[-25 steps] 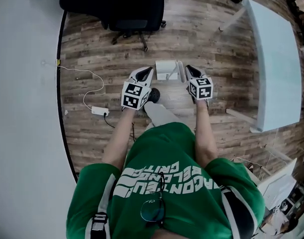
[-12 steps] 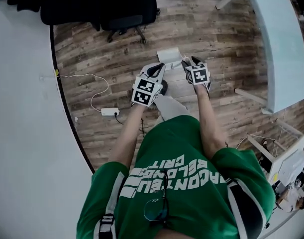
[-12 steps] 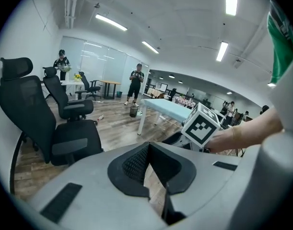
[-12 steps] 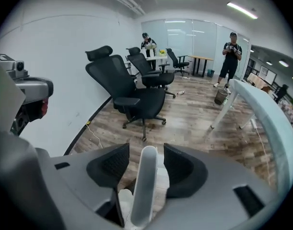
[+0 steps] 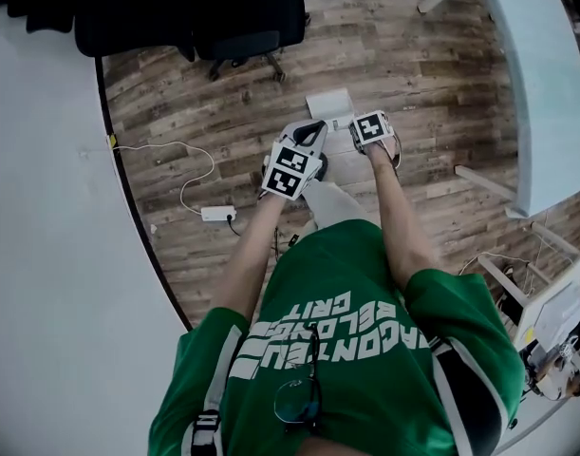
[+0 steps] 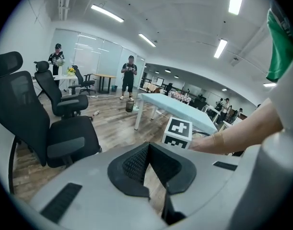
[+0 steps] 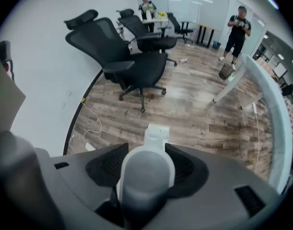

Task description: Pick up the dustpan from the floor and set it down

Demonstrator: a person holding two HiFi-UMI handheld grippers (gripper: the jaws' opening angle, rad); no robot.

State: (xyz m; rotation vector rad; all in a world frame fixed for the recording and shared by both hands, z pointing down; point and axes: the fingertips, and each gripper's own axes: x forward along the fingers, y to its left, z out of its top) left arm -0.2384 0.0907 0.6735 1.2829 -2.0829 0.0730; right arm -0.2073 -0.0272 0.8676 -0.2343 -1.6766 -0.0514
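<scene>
We are reaching both arms down toward the dustpan (image 5: 329,105), which is lying on the floor (image 5: 214,112). Our right gripper (image 5: 369,131) is pointing straight down. Its jaws have just been opening and are standing spread around the dustpan's handle (image 7: 147,169). Our left gripper (image 5: 313,133) is slanting beside the dustpan, jaws pressed together, empty. Our shirt (image 5: 356,359) is showing white lettering; only "CRIT" is reading clearly.
</scene>
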